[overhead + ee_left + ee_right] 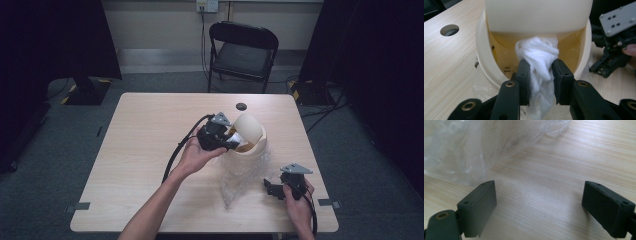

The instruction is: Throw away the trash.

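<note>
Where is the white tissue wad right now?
In the left gripper view the white tissue wad sits between the left claw's jaws, at the mouth of the cream swing-lid bin, right of centre on the table.

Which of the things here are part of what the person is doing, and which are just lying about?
In use:
- left gripper, jaws on the wad
- crumpled white tissue wad, at the bin's mouth
- cream plastic bin with swing lid

Lying about:
- right gripper, open, resting on the table
- crinkled clear plastic bag beside the bin
- pale wooden table
- black folding chair behind the table
</note>
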### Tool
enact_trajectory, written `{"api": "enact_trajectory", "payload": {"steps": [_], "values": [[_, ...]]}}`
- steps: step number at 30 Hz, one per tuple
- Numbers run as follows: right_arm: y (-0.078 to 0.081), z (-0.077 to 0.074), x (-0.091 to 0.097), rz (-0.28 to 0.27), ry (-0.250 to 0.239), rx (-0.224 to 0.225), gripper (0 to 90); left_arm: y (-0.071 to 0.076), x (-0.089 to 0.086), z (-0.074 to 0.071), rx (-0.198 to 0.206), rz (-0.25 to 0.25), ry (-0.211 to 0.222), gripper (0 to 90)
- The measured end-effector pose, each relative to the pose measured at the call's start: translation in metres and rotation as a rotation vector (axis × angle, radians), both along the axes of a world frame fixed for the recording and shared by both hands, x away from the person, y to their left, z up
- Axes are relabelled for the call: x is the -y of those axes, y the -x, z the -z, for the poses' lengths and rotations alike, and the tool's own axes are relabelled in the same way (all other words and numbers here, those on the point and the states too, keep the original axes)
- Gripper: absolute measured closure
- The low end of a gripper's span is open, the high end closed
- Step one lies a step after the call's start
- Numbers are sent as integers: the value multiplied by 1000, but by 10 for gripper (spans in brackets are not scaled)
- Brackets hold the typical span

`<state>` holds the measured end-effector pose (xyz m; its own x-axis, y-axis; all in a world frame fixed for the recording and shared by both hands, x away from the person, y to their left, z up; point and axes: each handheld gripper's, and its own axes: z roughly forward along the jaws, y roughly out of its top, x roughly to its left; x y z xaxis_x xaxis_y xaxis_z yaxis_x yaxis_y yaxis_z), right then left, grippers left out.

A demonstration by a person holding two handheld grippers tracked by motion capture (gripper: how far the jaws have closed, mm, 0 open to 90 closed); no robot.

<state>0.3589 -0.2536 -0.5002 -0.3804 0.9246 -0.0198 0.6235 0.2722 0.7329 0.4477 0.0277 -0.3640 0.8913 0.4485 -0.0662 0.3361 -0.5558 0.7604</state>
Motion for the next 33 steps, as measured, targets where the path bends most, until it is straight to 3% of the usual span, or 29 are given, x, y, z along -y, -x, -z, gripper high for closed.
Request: {"api": "enact_trajectory", "payload": {"steps": [21,26,33], "values": [[0,0,0,-1,2,3,117,-13,20,13,-63,-9,-42,698],[0,0,0,-1,2,3,117,-17,24,9,-93,-9,-75,669],[1,0,0,0,2,2,117,-16,28,8,-92,-7,-97,551]]}}
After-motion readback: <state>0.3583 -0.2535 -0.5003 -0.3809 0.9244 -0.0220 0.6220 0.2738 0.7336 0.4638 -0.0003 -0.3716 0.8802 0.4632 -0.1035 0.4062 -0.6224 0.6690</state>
